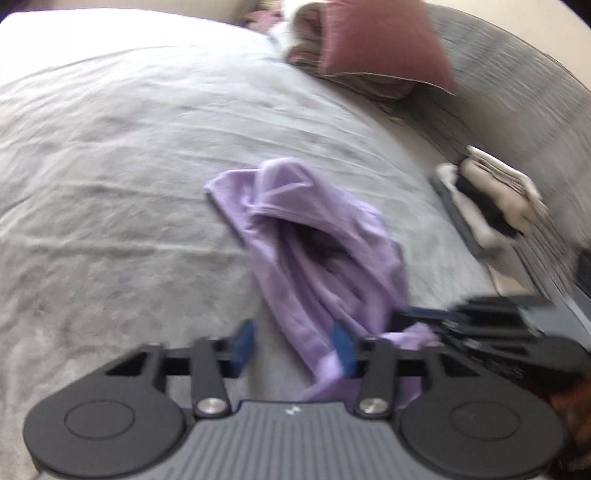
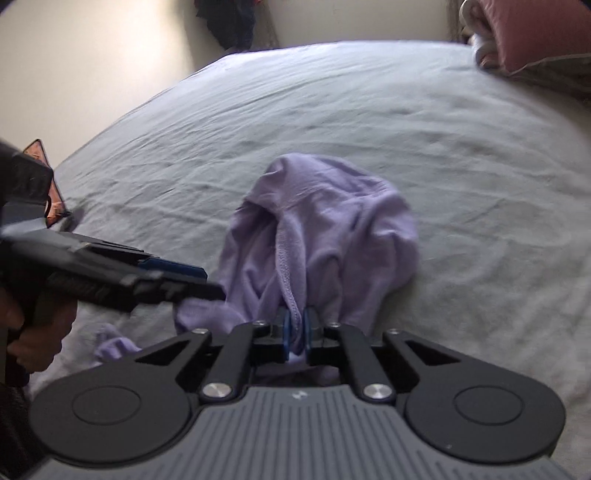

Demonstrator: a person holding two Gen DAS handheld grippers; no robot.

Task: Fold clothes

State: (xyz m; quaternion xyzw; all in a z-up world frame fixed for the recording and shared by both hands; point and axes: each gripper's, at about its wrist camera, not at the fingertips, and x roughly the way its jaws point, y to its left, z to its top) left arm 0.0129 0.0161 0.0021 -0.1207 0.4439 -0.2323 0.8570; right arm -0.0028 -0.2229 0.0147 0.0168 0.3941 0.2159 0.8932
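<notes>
Motion blur smears the pile of cloth [image 1: 491, 195] far to the right of the left fingers [image 1: 243, 345]; what it holds cannot be told. The lilac garment [image 2: 317, 236] vanishes under the right gripper [image 2: 296, 334], its near end hidden. The pink pillow [image 2: 535, 33] is cut off at the picture's edge.

Colours noted: lilac on grey.
Plain lilac garment [image 2: 325, 221]; pale grey bed sheet [image 2: 461, 129]; dusty-pink pillow [image 1: 376, 40]; black grippers, blue pads [image 1: 343, 347].

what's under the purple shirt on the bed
The purple shirt lies crumpled on the grey bedsheet, with its near edge pinched in the right gripper. Whatever lies beneath its folds is covered.
</notes>
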